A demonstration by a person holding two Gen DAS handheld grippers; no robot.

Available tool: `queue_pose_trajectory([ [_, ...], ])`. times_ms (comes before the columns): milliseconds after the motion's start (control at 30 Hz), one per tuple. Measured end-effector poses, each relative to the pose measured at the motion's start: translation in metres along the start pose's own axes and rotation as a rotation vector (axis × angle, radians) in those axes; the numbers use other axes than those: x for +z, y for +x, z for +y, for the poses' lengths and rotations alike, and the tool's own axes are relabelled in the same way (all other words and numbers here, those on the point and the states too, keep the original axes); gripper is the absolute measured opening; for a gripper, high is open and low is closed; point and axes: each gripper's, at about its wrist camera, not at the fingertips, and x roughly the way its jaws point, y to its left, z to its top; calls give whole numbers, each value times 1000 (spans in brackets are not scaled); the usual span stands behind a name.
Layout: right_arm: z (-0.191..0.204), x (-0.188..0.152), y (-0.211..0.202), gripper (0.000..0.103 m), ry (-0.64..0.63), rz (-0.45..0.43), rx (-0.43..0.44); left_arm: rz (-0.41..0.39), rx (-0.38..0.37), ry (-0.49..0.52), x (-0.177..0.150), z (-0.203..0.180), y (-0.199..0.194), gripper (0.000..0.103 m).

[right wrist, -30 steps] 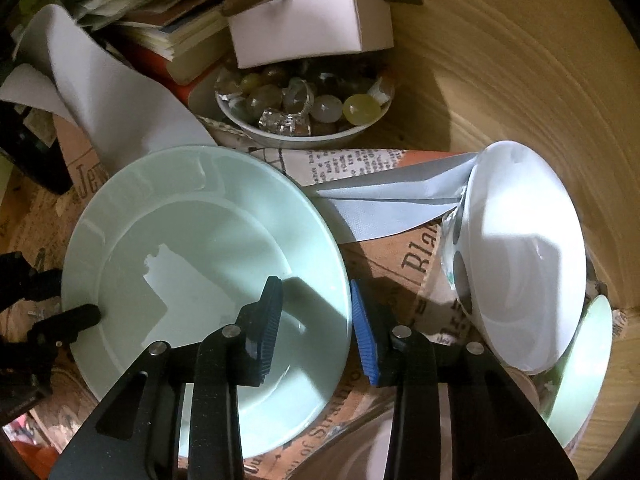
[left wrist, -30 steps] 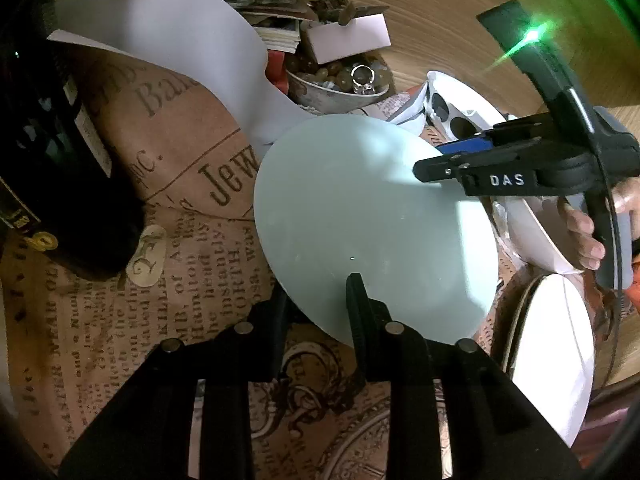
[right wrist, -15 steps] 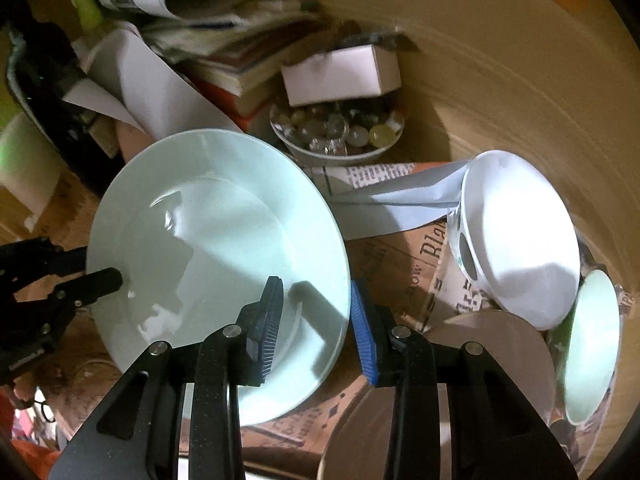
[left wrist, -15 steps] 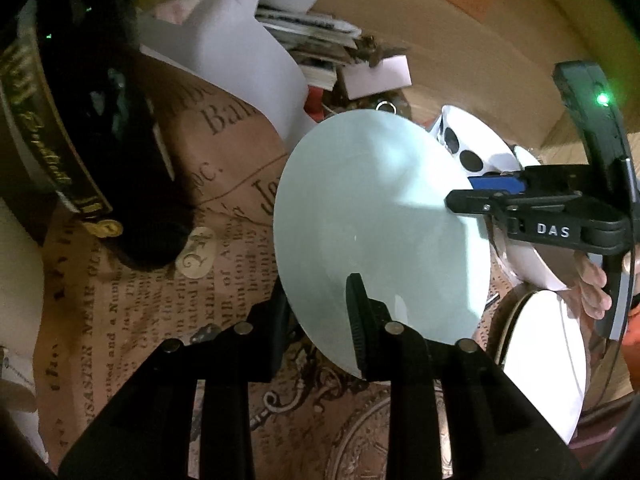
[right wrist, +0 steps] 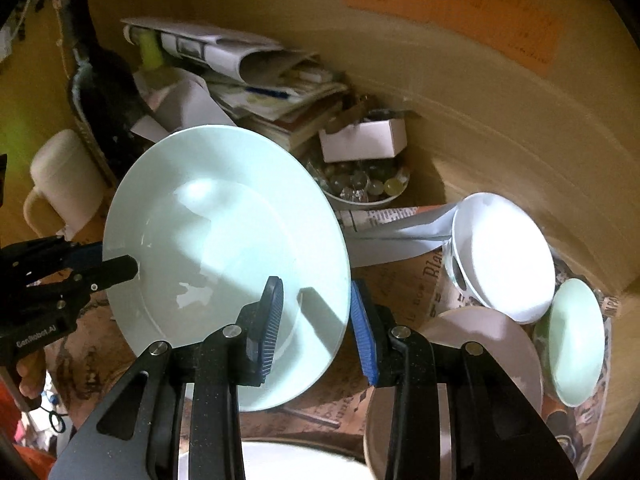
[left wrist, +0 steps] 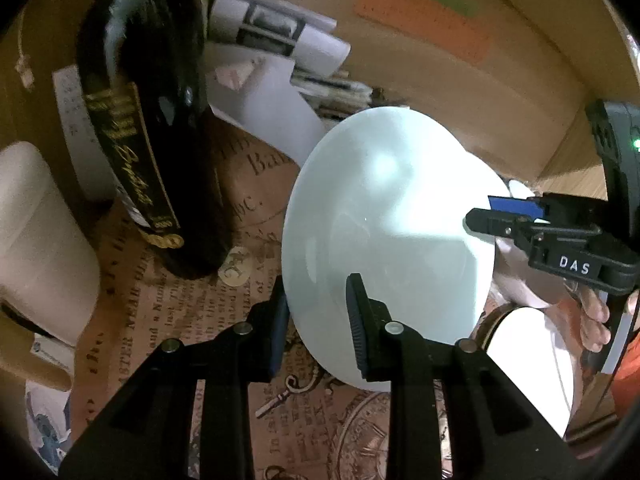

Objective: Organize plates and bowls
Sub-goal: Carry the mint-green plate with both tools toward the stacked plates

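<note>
A pale green plate (left wrist: 384, 240) is held in the air, tilted, above the newspaper-covered table (left wrist: 168, 344). My left gripper (left wrist: 316, 320) straddles its near rim with the jaws on either side. My right gripper (right wrist: 316, 316) straddles the opposite rim, also seen from the left wrist view (left wrist: 516, 220). In the right wrist view the plate (right wrist: 224, 248) shows its upper face. At the right stand a white bowl (right wrist: 504, 252) on edge, a small green plate (right wrist: 576, 340) and a pinkish plate (right wrist: 480, 344).
A dark wine bottle (left wrist: 148, 140) and a cream mug (left wrist: 36, 240) stand at the left. A stack of books and papers (right wrist: 256, 80) and a dish of glass marbles (right wrist: 364, 184) sit at the back by the wooden wall. A white plate (left wrist: 536, 364) is at the right.
Both grippers have lifted the green plate up off the table and tilted it more upright. The bottle, mug and wall notes have come into view.
</note>
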Motion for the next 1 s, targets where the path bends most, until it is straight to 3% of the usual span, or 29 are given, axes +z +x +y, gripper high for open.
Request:
queue_pose_trajectory([
  [367,-6,-13,-1,31,38,-31,0,-52,-15,3,-7,-18,-24,28],
  [1000,-14,-66,-54,31,91,-86,-57,-72,-53,76,-39,-67,-56,28],
])
